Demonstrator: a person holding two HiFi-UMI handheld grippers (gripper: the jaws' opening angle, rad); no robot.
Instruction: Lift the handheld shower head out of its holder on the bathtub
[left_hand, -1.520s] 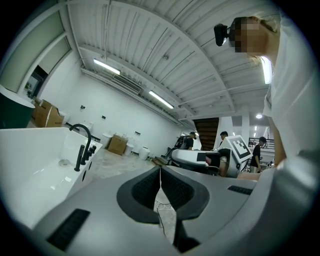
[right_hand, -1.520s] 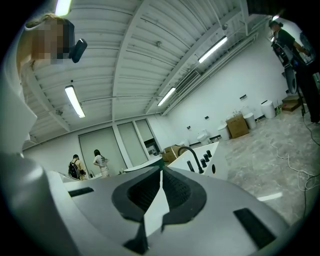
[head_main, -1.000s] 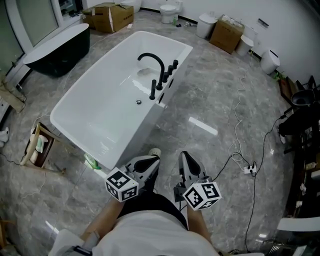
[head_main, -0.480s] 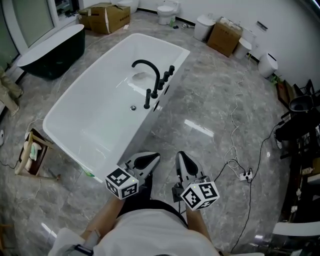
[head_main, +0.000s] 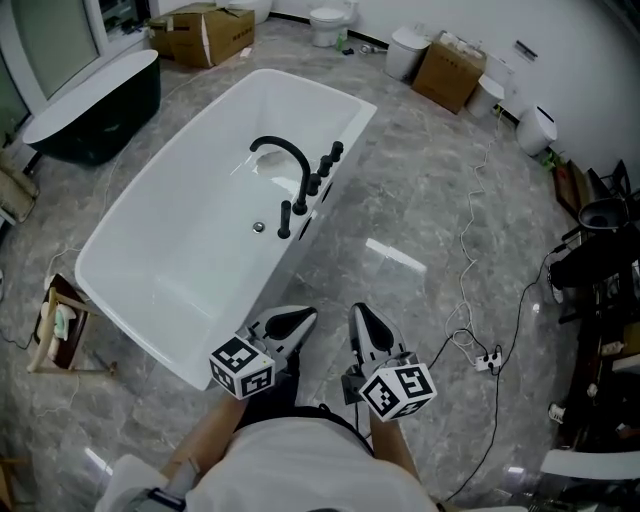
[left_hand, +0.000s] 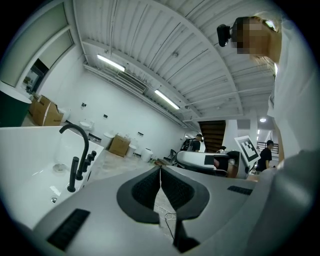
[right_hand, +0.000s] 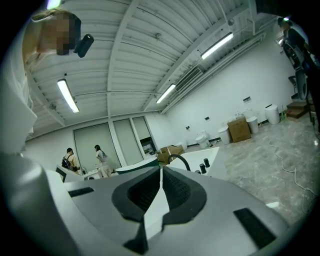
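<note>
A white bathtub (head_main: 150, 260) stands on the grey floor ahead and to my left. On its right rim are a black arched spout (head_main: 285, 160), a row of black knobs (head_main: 325, 165) and a slim black upright handheld shower head (head_main: 284, 220) in its holder. The left gripper view also shows the shower head (left_hand: 74, 175) at the far left. My left gripper (head_main: 306, 314) and right gripper (head_main: 357, 309) are held side by side close to my body, well short of the tub. Both are shut and empty, with the jaws meeting in the left gripper (left_hand: 160, 171) and the right gripper (right_hand: 161, 171).
A black bathtub (head_main: 90, 95) stands at the back left. Cardboard boxes (head_main: 205, 22) and a toilet (head_main: 325, 20) line the far wall. Cables and a power strip (head_main: 487, 362) lie on the floor to the right, near dark equipment (head_main: 600, 250). A wooden rack (head_main: 55, 335) sits left of the tub.
The tub and its fittings have slid left and down in the head view as I move across the floor. Both grippers stay shut in front of my body.
</note>
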